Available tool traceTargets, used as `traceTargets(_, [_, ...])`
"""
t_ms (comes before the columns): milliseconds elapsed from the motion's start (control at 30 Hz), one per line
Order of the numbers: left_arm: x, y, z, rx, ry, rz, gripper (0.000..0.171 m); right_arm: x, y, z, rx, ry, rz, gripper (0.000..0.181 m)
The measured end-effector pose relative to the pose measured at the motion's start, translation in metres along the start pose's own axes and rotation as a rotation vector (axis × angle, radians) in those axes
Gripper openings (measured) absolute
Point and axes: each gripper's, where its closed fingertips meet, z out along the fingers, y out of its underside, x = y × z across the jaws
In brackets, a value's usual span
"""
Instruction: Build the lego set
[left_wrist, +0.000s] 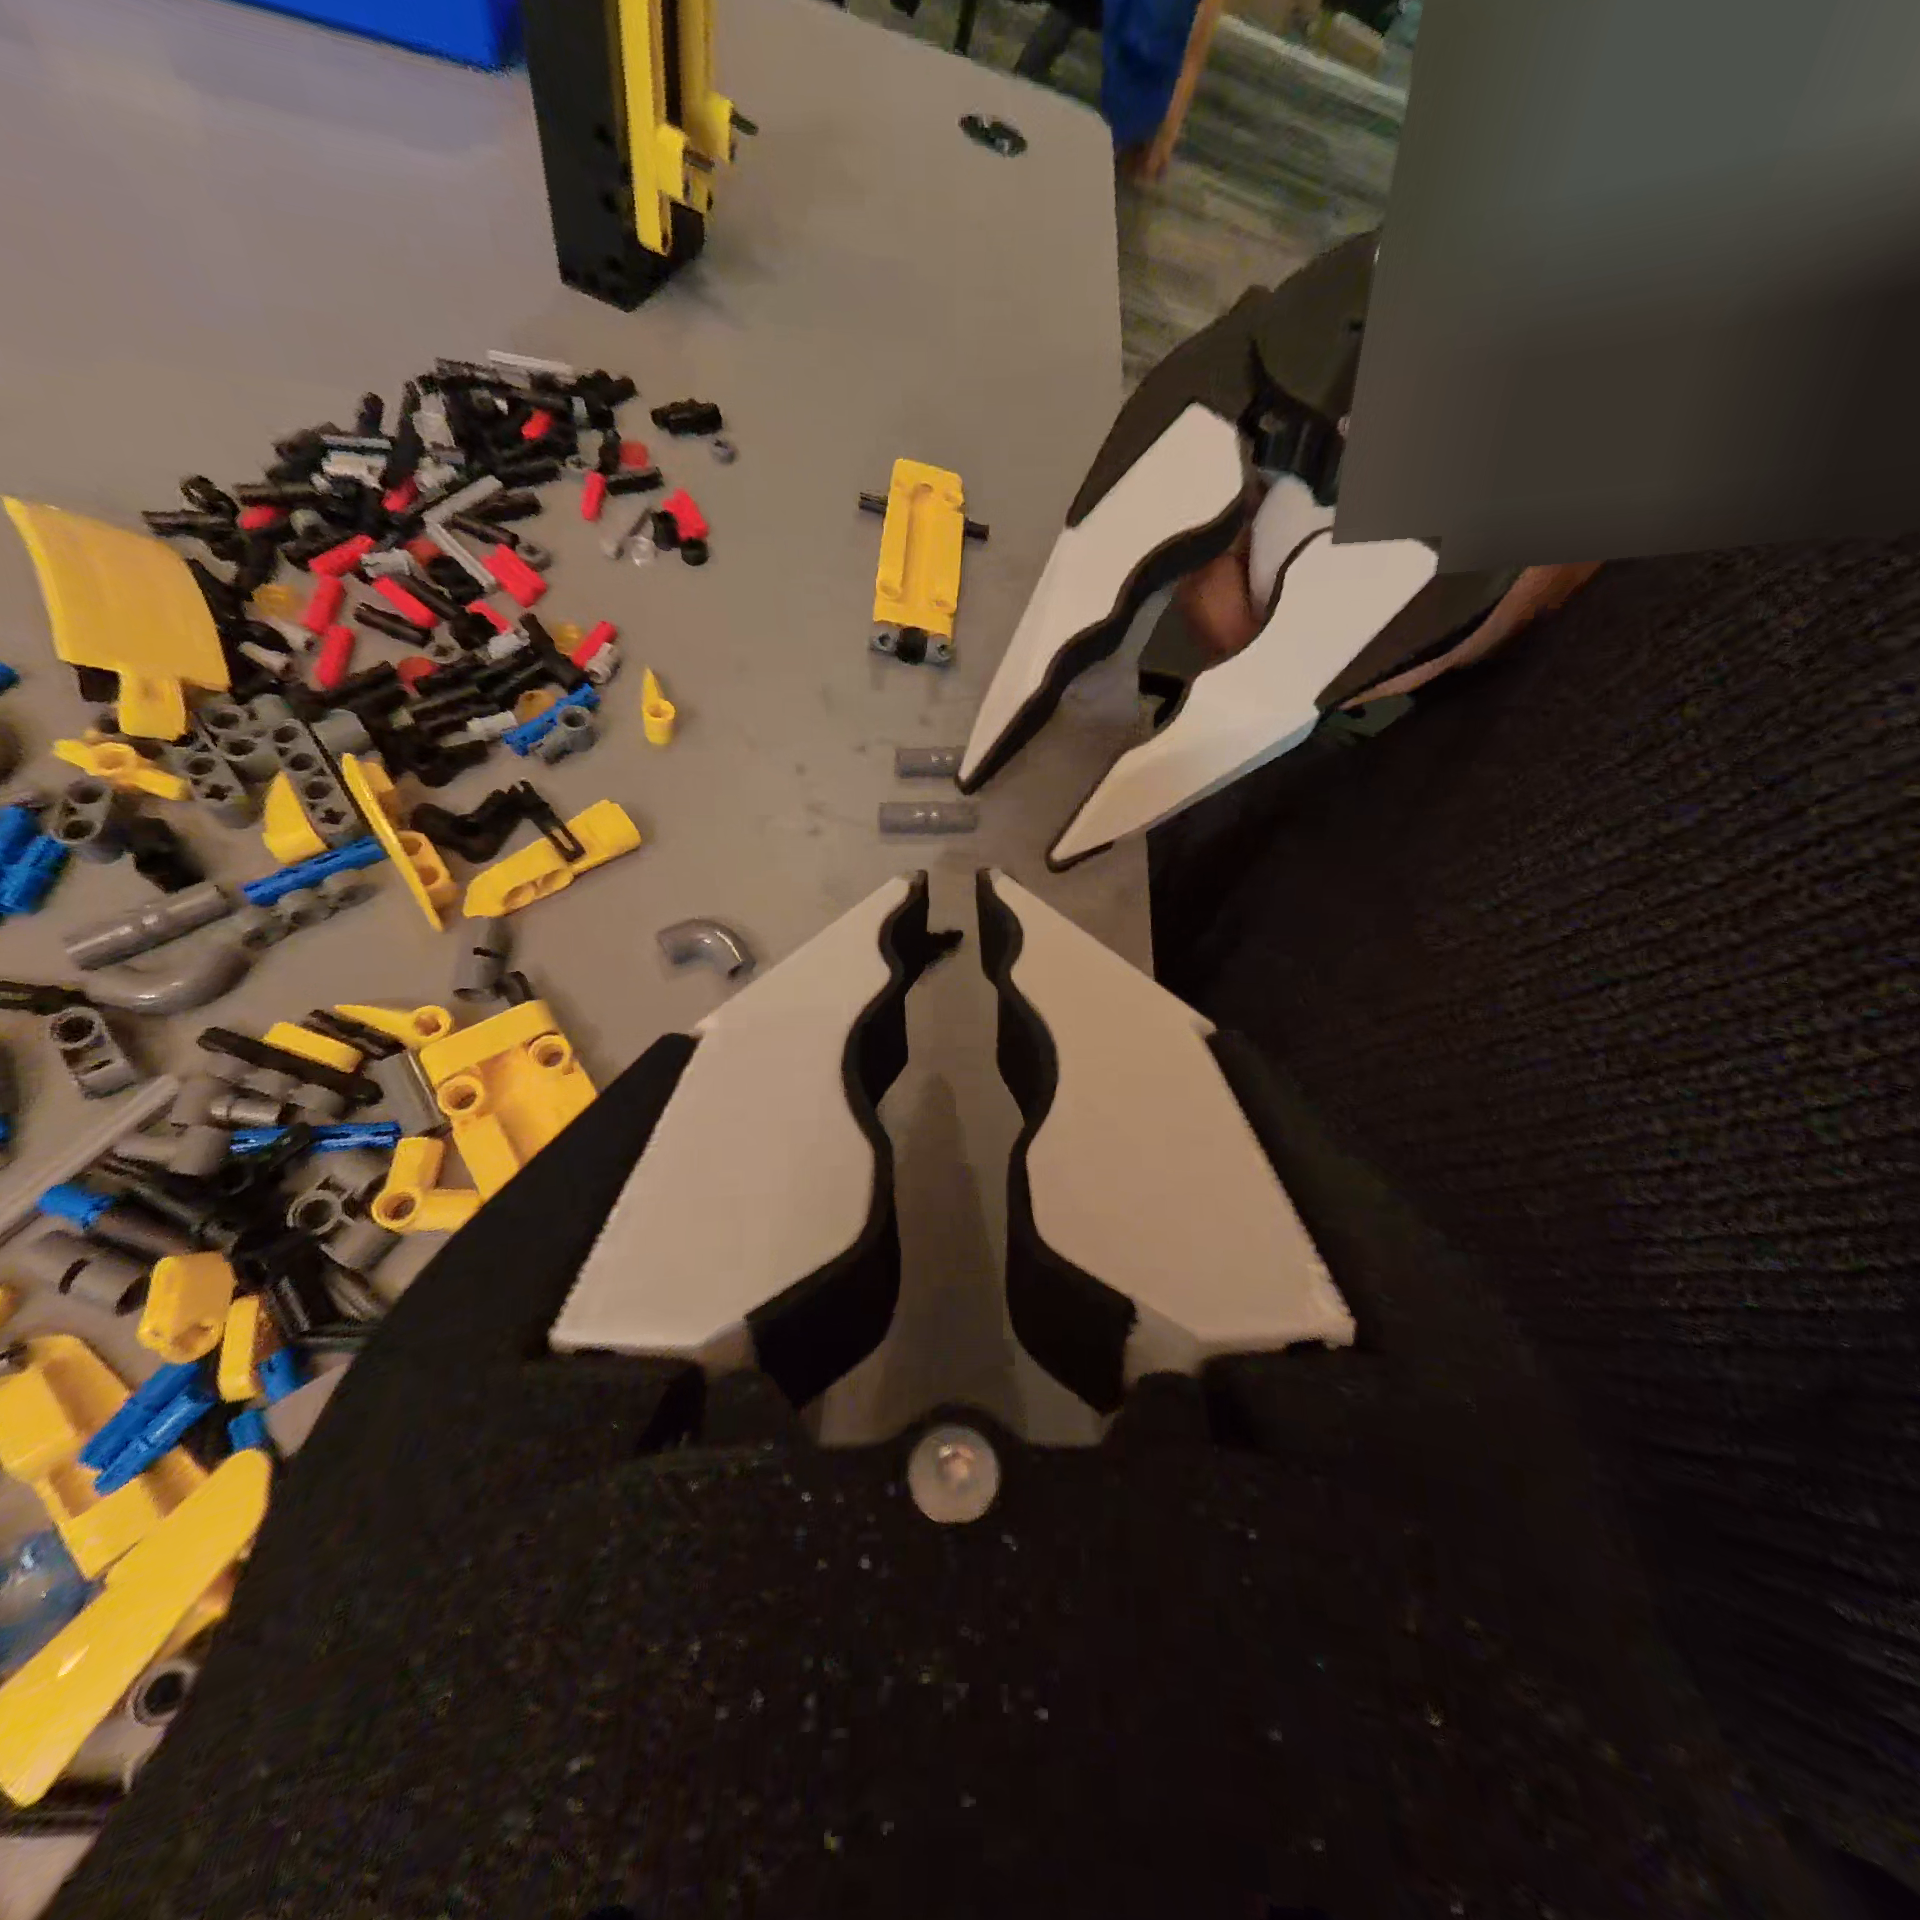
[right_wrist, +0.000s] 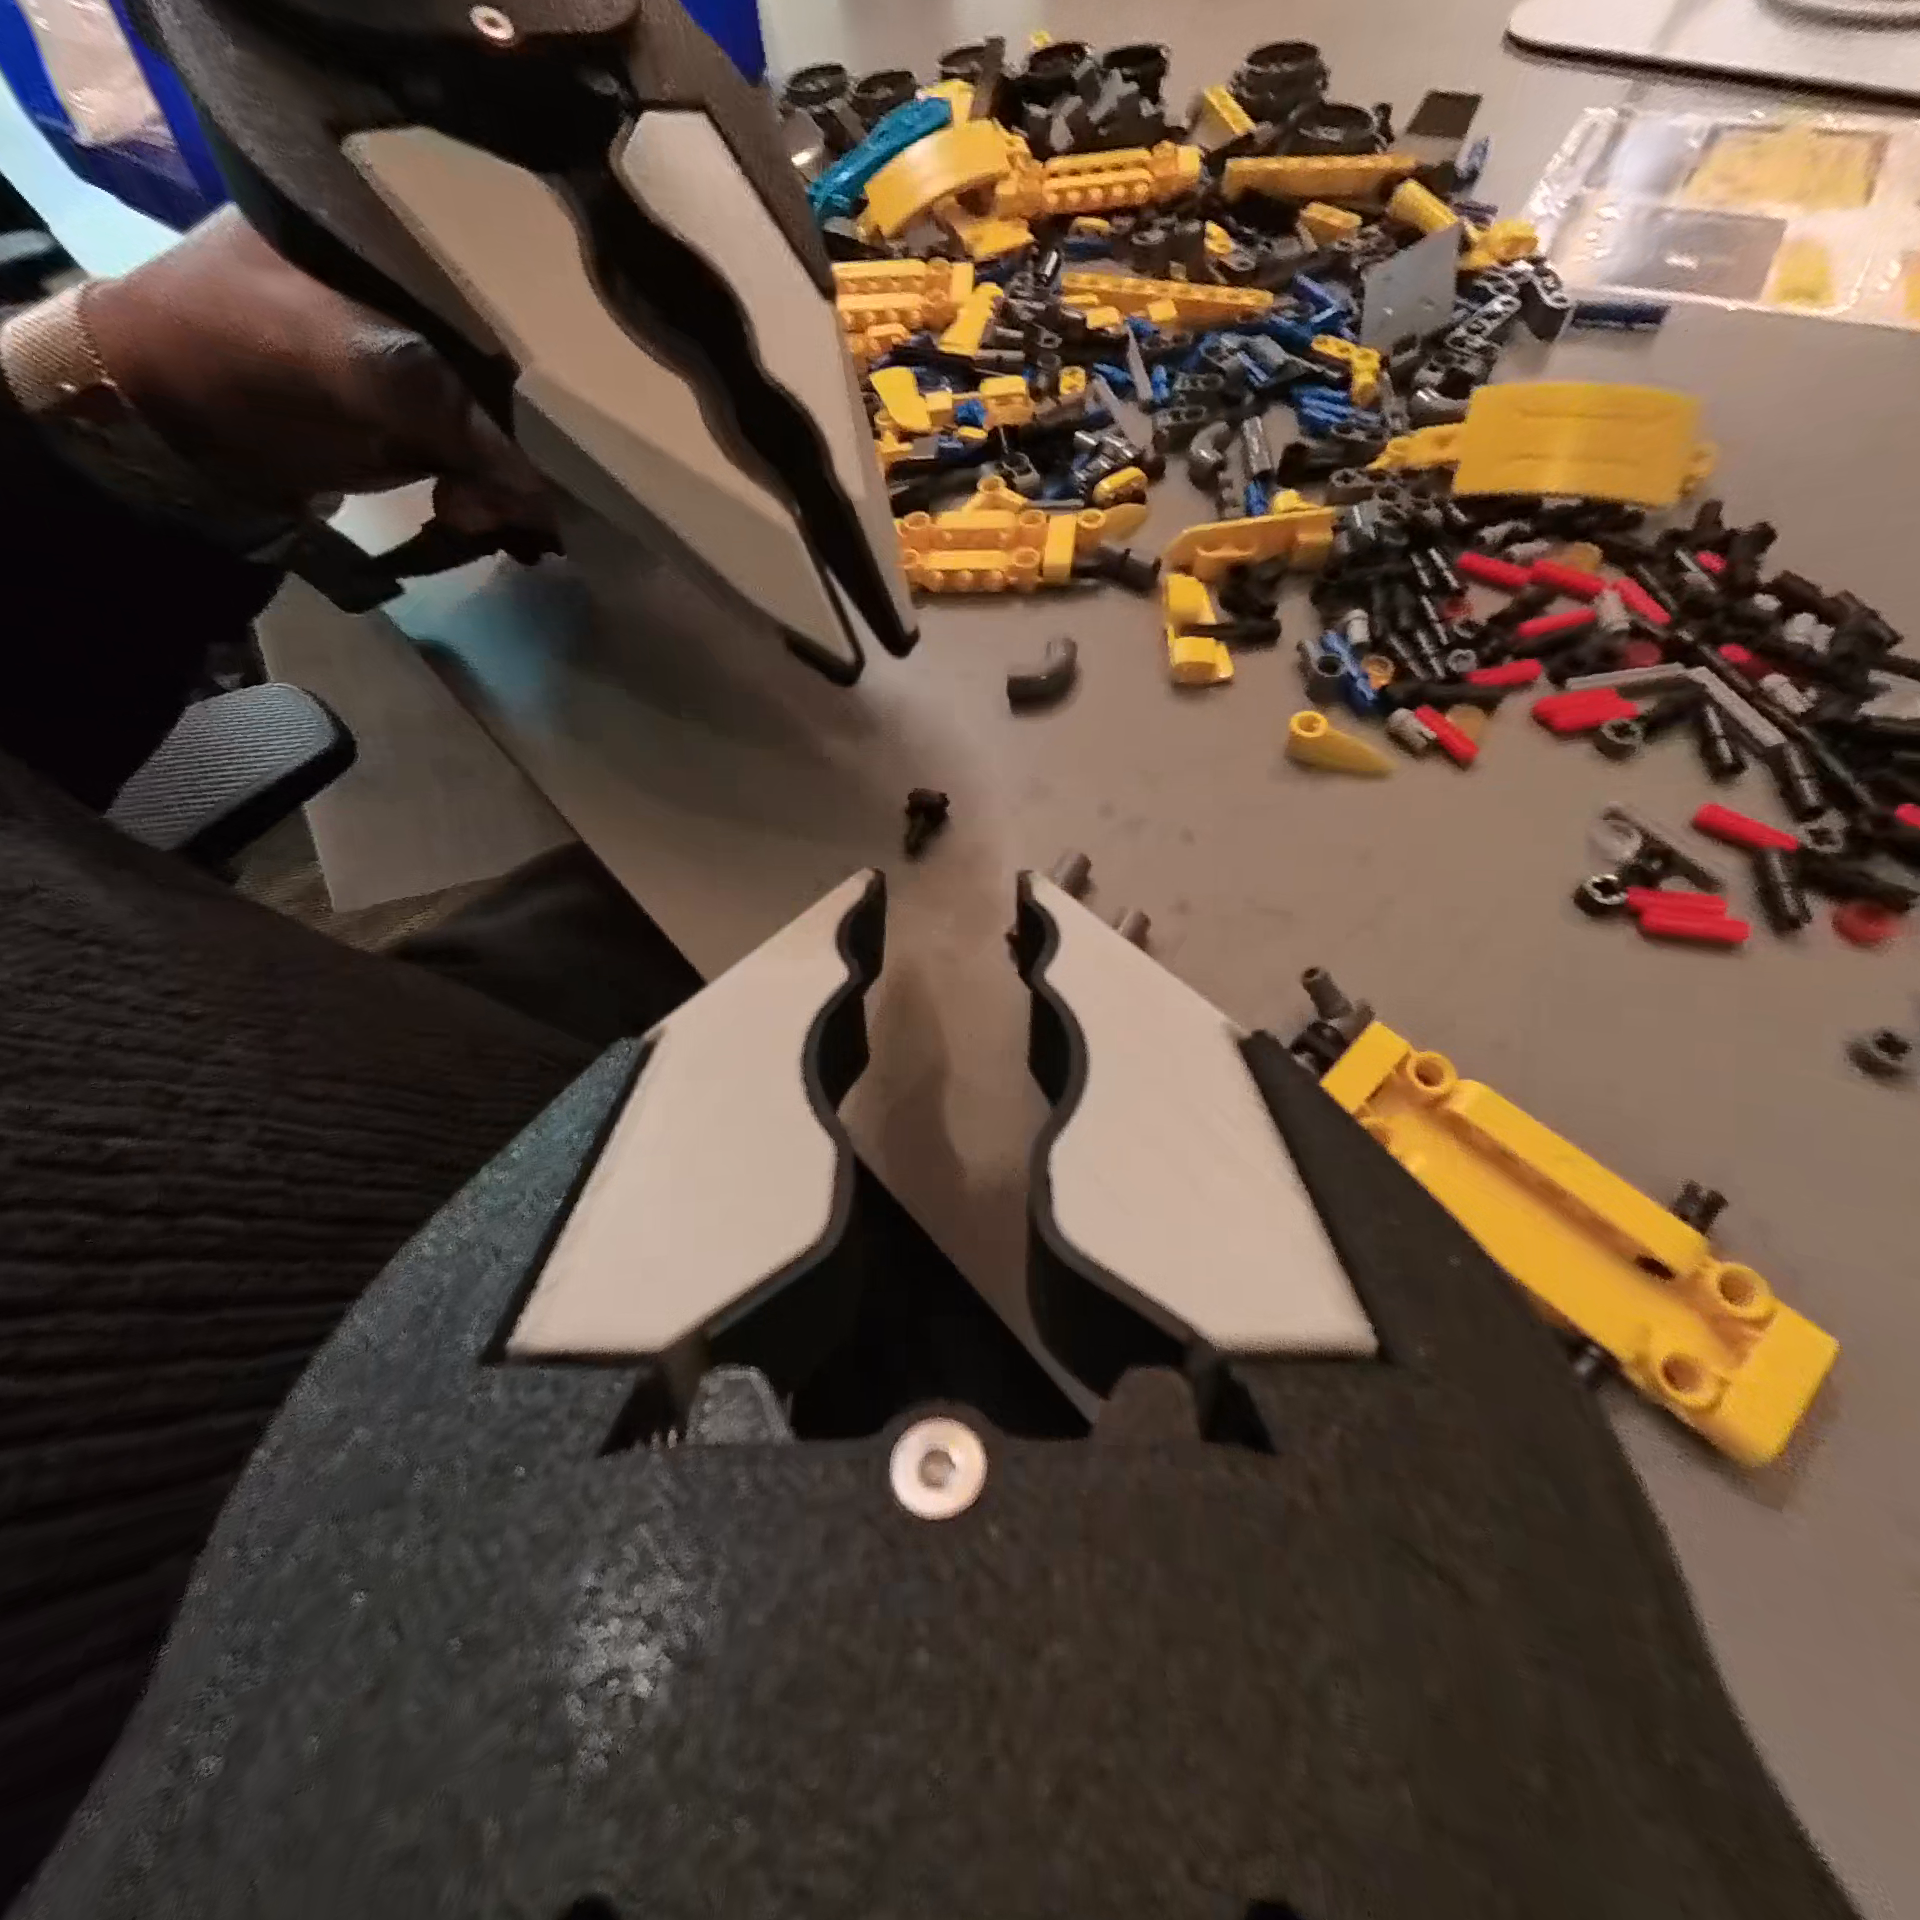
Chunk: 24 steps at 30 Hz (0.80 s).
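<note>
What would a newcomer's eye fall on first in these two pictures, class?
First, the sprawling heap of small yellow, black, red and blue plastic building pieces covering the grey table. Next, the two white-fingered tools meeting near the table's edge, the left tool and right tool, both with jaws apart. A long yellow plastic panel with pin holes lies alone beside the right tool.

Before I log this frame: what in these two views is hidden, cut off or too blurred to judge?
- Left wrist view: a grey patch hides the right gripper base.
- Left wrist view: the black-and-yellow tower is cut off by the top edge.
- Right wrist view: the two grey pins sit half behind its own finger.
- Right wrist view: the far brick pile is blurred.
</note>
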Motion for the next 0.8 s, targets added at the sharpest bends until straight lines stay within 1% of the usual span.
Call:
traceTargets(67, [-0.003,0.007,0.005,-0.043,-0.017,0.016,0.015,0.003,0.003,0.002,-0.033,0.012,-0.002,0.024])
traceTargets(133, [-0.006,0.009,0.008,-0.066,-0.034,0.034,0.025,0.006,0.007,0.004,-0.070,0.029,-0.016,0.024])
traceTargets(267, [-0.004,0.003,0.010,-0.050,-0.040,0.056,0.026,0.013,0.010,0.006,-0.102,0.076,-0.059,0.023])
traceTargets(333, [-0.004,0.002,0.010,-0.047,-0.040,0.056,0.026,0.016,0.010,0.008,-0.115,0.087,-0.069,0.018])
traceTargets(367, [-0.004,0.001,0.010,-0.043,-0.044,0.058,0.026,0.016,0.010,0.009,-0.122,0.085,-0.075,0.010])
traceTargets(400, [-0.004,0.000,0.009,-0.038,-0.046,0.061,0.026,0.017,0.009,0.010,-0.123,0.082,-0.080,0.008])
traceTargets(500, [0.000,-0.004,0.007,-0.017,-0.044,0.066,0.026,0.019,0.007,0.011,-0.104,0.083,-0.079,0.006])
traceTargets(533, [0.000,-0.005,0.006,-0.010,-0.046,0.068,0.026,0.013,0.000,0.010,-0.054,0.047,-0.084,0.006])
traceTargets(567, [0.000,-0.006,0.004,0.001,-0.051,0.070,0.026,0.007,-0.012,0.005,0.043,0.011,-0.091,0.006])
traceTargets(600, [0.001,-0.009,0.002,0.018,-0.053,0.070,0.026,0.001,-0.028,-0.005,0.170,-0.023,-0.096,0.006])
traceTargets(667, [0.005,-0.015,-0.004,0.071,-0.030,0.063,0.026,-0.019,-0.063,-0.036,0.445,-0.173,-0.086,0.005])
traceTargets(700, [0.007,-0.018,-0.007,0.099,-0.011,0.056,0.026,-0.021,-0.075,-0.052,0.547,-0.211,-0.068,0.005])
traceTargets(733, [0.010,-0.022,-0.010,0.125,0.005,0.049,0.026,-0.019,-0.082,-0.063,0.610,-0.240,-0.044,0.005])
traceTargets(800, [0.013,-0.027,-0.015,0.162,0.015,0.044,0.026,-0.015,-0.088,-0.075,0.662,-0.285,-0.004,0.005])
